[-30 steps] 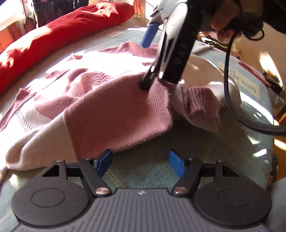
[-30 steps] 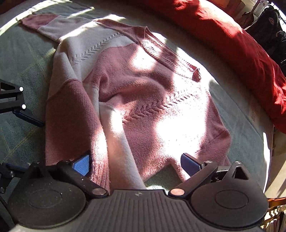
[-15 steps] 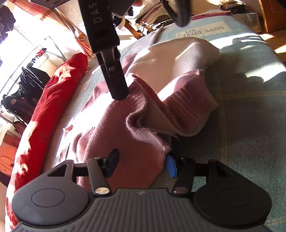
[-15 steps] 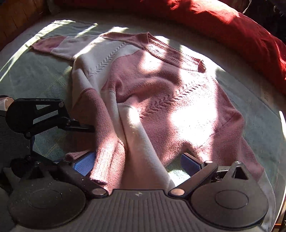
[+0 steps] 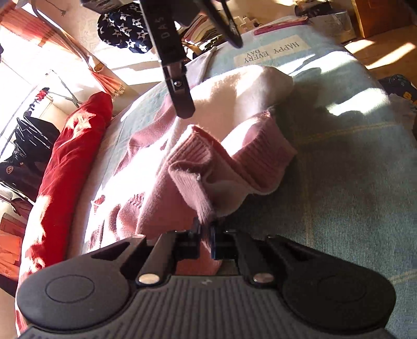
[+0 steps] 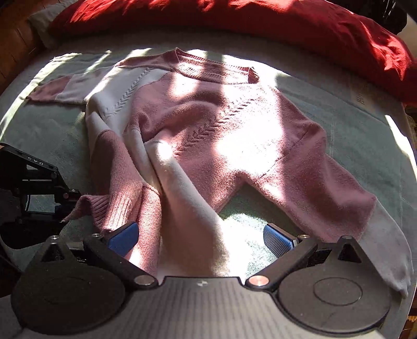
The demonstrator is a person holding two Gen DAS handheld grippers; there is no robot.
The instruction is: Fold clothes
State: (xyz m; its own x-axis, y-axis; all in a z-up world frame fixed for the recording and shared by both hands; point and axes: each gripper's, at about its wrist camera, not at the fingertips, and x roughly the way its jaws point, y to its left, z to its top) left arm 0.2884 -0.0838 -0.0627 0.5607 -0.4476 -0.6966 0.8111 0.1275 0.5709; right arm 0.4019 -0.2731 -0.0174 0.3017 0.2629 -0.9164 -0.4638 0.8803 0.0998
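A pink and cream knitted sweater (image 6: 229, 125) lies spread on the grey-green bed cover (image 6: 365, 135), neck toward the red pillow. My left gripper (image 5: 205, 234) is shut on the sweater's ribbed pink hem corner (image 5: 192, 187) and shows in the right wrist view (image 6: 65, 206) at the left, pinching that corner. My right gripper (image 6: 200, 236) is open, its blue pads either side of the bunched cream and pink lower edge. In the left wrist view one of its fingers (image 5: 182, 99) hangs just above the cloth.
A long red pillow (image 6: 260, 20) runs along the far side of the bed. The bed cover's edge with a printed label (image 5: 273, 52) is at the far right in the left wrist view. Hanging clothes and a rack (image 5: 28, 130) stand beyond the bed.
My left gripper has closed on the hem corner it was straddling. My right gripper has lifted off the cloth and pulled back with its jaws open.
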